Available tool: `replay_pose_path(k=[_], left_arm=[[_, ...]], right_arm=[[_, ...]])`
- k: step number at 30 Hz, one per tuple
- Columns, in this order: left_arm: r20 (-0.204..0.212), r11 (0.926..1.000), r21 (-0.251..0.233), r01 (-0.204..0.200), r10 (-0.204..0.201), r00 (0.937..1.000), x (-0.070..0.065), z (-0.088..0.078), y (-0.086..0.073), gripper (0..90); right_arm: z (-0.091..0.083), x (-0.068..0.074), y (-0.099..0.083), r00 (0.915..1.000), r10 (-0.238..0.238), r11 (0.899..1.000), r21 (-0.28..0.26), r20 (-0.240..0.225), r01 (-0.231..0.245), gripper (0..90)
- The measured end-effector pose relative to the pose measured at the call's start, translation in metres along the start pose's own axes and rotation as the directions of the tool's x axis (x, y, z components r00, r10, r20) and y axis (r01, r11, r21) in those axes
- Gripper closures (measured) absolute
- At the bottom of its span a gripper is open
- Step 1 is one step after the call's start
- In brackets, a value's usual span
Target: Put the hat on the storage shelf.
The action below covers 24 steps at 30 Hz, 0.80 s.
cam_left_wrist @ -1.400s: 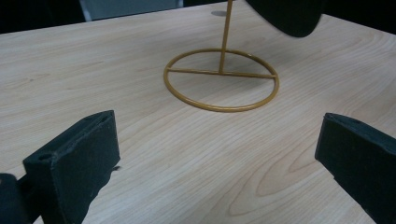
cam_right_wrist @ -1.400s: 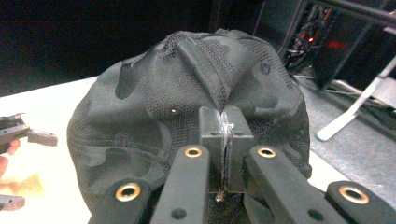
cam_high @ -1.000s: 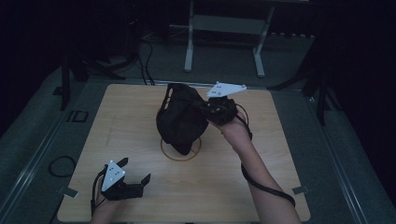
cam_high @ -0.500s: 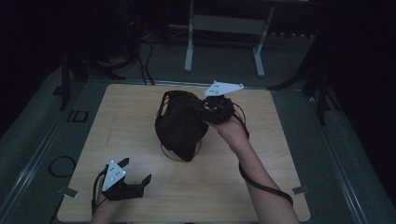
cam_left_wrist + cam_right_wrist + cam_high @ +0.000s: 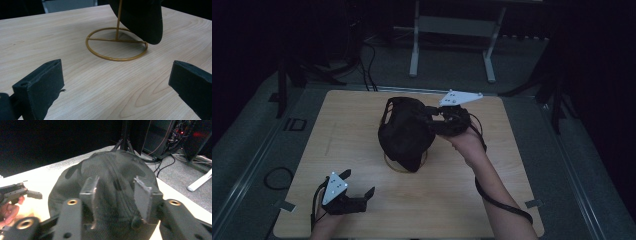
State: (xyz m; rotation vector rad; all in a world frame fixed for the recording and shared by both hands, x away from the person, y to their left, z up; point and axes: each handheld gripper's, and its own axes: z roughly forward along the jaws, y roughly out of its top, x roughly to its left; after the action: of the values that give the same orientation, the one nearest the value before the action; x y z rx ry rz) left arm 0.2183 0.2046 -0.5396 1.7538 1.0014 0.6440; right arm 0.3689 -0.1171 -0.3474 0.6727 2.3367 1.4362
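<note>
A black cap hangs over a gold wire stand at the middle of the wooden table. My right gripper comes in from the right and is shut on the cap's crown, with fabric bunched between its fingers. My left gripper rests at the table's front left, open and holding nothing. Seen from the left gripper view, the stand's ring and upright rod lie ahead of the wide-apart jaws, and the cap's edge hangs low over the ring.
A cable trails from the right gripper along the forearm. Metal frame legs stand on the floor beyond the table's far edge. The left gripper and its hand show at the left of the right gripper view.
The right gripper has carried the cap slightly lower over the stand, so the cap now covers more of the ring. The left gripper has stayed where it was.
</note>
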Motion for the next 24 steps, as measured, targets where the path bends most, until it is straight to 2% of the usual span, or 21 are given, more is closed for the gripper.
replay_pose_path(k=[5,10,13,16,24], left_arm=[[0.003,1.0000,-0.003,-0.003,0.003,1.0000,-0.001,0.000,0.000,0.3],[0.005,1.0000,-0.003,-0.004,0.005,1.0000,-0.002,0.001,0.000,0.4],[0.005,1.0000,-0.001,-0.003,0.003,1.0000,-0.002,0.001,0.000,0.4],[0.006,1.0000,0.001,-0.001,0.001,1.0000,-0.001,0.001,-0.001,0.4],[0.009,1.0000,0.003,-0.003,0.003,1.0000,-0.001,0.002,-0.001,0.4]], right_arm=[[-0.006,-0.003,-0.007,0.9997,0.002,1.000,-0.007,-0.023,-0.002,39.5],[-0.013,-0.006,-0.015,0.9996,0.025,0.999,-0.025,-0.015,-0.025,28.1],[-0.017,-0.008,-0.020,0.9986,0.041,0.999,-0.034,-0.034,-0.042,15.7],[-0.021,-0.009,-0.027,0.9972,0.056,0.998,-0.039,-0.049,-0.058,13.6],[-0.024,-0.011,-0.046,0.9954,0.058,0.998,-0.018,-0.076,-0.059,11.8]])
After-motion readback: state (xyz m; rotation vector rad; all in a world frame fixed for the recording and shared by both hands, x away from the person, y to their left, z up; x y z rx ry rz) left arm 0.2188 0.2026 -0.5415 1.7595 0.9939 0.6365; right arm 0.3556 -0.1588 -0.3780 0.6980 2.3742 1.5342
